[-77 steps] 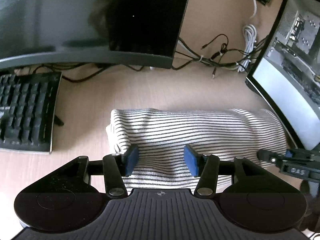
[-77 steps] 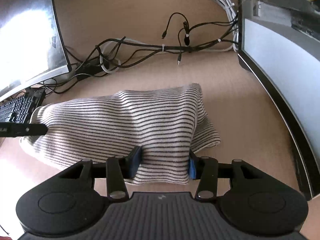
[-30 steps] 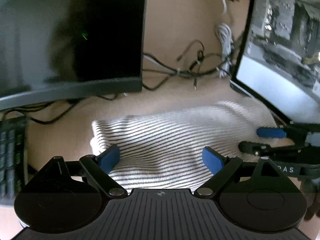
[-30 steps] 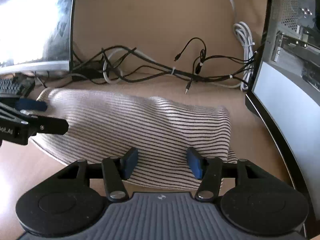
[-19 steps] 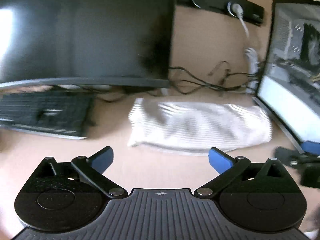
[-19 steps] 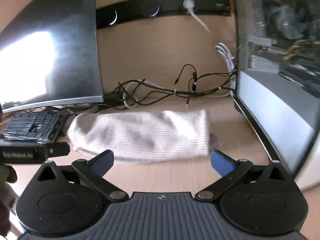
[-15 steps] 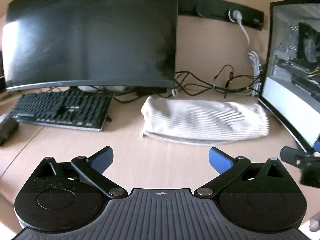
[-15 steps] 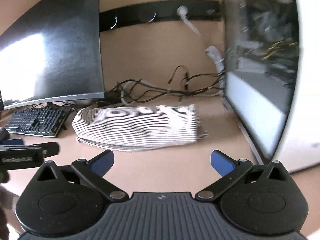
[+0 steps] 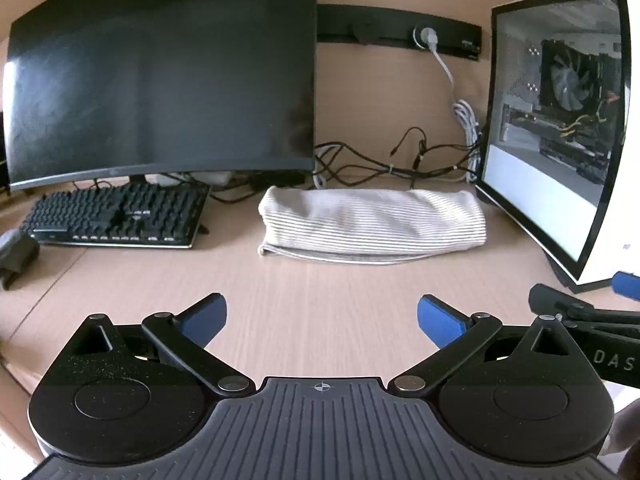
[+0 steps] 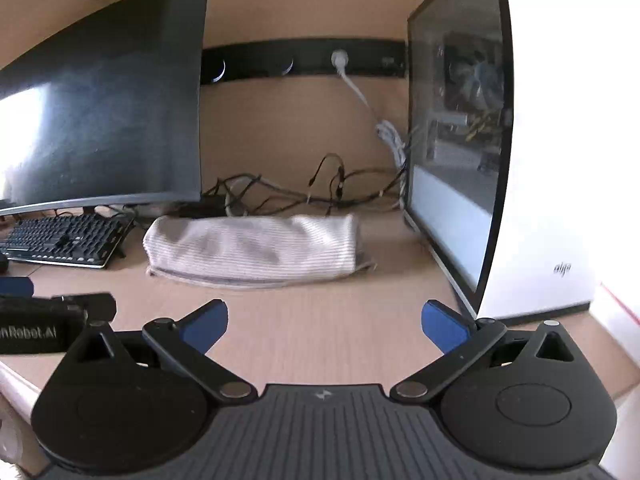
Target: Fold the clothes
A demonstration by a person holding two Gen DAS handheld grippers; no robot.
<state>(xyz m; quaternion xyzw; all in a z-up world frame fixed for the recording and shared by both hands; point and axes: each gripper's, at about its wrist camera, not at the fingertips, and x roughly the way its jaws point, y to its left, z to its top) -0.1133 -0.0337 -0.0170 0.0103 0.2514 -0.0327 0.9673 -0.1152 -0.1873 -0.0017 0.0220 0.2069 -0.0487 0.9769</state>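
A folded white garment with thin dark stripes (image 9: 372, 224) lies flat on the wooden desk (image 9: 320, 304), between the monitor and the PC case. It also shows in the right wrist view (image 10: 256, 250). My left gripper (image 9: 322, 316) is open and empty, held above the desk well short of the garment. My right gripper (image 10: 324, 322) is open and empty, also back from the garment. Its fingers show at the right edge of the left wrist view (image 9: 576, 308). The left gripper shows at the left edge of the right wrist view (image 10: 52, 312).
A curved black monitor (image 9: 160, 76) stands at the back left with a black keyboard (image 9: 116, 220) in front. A white glass-sided PC case (image 9: 560, 128) stands at the right. Tangled cables (image 9: 400, 160) lie behind the garment. A dark object (image 9: 16, 252) sits at far left.
Both grippers let go of the striped garment, opened wide and pulled back and up from it. The garment stays folded on the desk.
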